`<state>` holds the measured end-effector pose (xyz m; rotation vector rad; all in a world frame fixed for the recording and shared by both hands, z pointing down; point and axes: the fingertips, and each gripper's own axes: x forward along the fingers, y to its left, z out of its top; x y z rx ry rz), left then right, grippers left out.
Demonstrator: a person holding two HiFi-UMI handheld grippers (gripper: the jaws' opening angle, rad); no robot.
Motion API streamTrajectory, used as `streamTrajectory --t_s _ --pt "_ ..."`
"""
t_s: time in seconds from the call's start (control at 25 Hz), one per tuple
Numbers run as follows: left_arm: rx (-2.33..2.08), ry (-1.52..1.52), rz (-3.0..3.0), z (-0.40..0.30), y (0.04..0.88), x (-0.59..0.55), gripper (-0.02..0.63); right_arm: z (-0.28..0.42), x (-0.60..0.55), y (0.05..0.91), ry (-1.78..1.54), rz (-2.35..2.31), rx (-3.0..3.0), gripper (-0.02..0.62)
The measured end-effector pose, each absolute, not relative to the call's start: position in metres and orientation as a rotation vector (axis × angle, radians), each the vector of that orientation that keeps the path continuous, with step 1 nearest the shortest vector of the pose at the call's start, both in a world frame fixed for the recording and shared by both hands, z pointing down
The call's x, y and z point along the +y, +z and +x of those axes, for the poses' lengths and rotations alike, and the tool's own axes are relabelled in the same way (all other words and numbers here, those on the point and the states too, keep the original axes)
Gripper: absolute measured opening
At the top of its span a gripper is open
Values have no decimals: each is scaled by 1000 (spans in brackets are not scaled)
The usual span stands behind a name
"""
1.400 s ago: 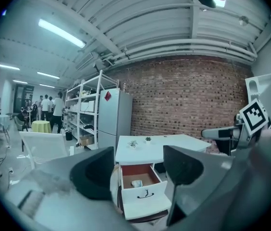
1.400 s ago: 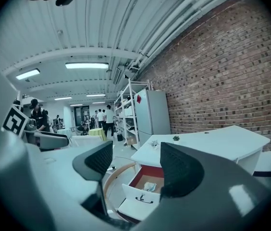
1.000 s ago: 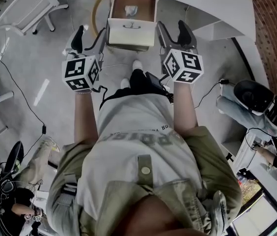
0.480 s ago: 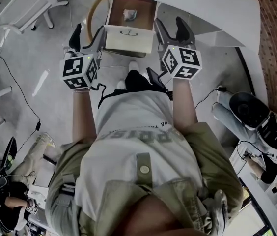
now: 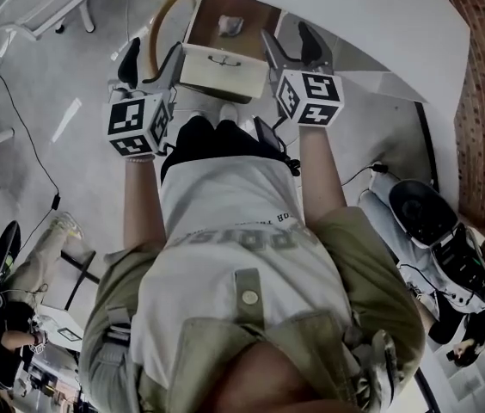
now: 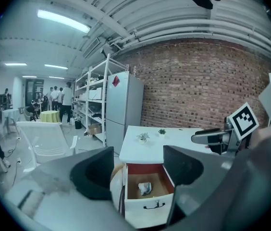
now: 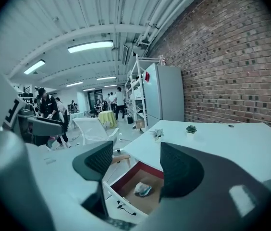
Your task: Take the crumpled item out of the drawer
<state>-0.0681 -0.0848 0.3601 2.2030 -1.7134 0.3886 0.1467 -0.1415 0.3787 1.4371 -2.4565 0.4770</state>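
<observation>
Risk: crumpled item [image 5: 230, 26] lies loose toward the back of the open drawer [image 5: 224, 69], so a shallow pinch may drop it or a jaw may clip the wall; left gripper [image 5: 152, 58] and right gripper [image 5: 288, 43] flank the drawer front, forearms forward, jaws apart, empty.
</observation>
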Motion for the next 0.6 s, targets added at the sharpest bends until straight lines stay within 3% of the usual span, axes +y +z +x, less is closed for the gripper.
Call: streamTrajectory --t_s 0.6 --pt "-1661 430 2219 -104 347 -96 327 65 -173 461 429 1141 -2318 314"
